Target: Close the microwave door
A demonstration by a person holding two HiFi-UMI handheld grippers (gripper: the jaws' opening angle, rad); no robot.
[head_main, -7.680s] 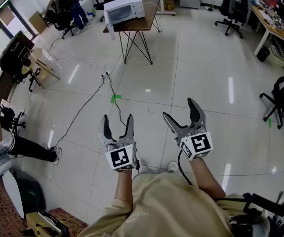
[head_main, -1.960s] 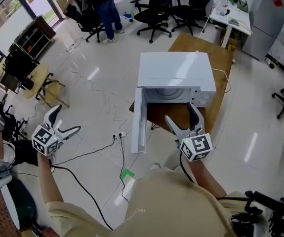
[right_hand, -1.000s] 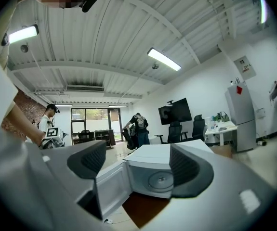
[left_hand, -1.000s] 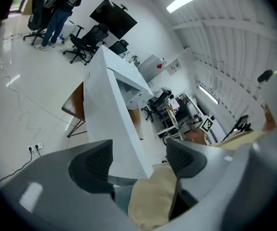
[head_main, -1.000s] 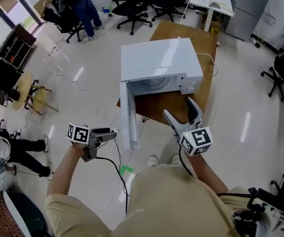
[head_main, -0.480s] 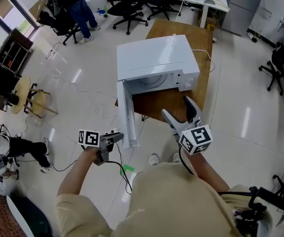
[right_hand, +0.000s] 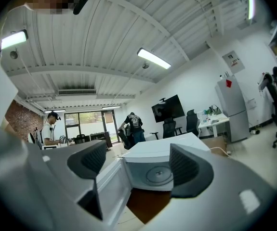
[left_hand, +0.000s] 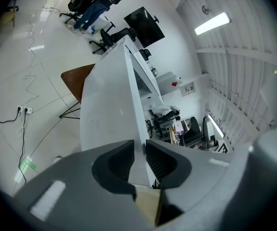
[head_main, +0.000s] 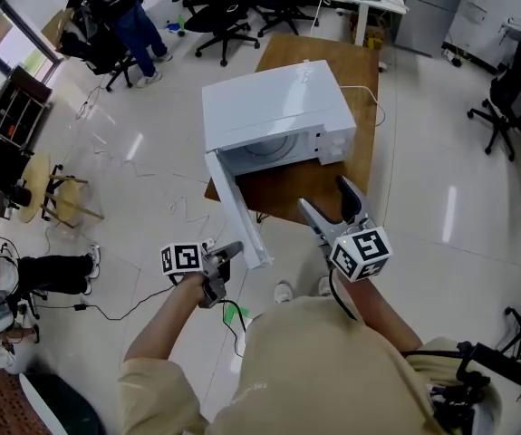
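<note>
- At the free edge of the microwave door (head_main: 240, 211), the left claw (head_main: 233, 247) has arrived from further left; its jaws have just clenched on nothing.
- Door stands wide open off the microwave (head_main: 274, 107) on the counter (head_main: 292, 193).
- Right claw (head_main: 323, 193) is released and empty.
- Judgement: a push-shut is set up.

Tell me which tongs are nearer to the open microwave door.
Left. The left tongs, shut, are close beside the door's free edge, on its outer side. The right tongs, open, hover before the microwave, apart from the door.
</note>
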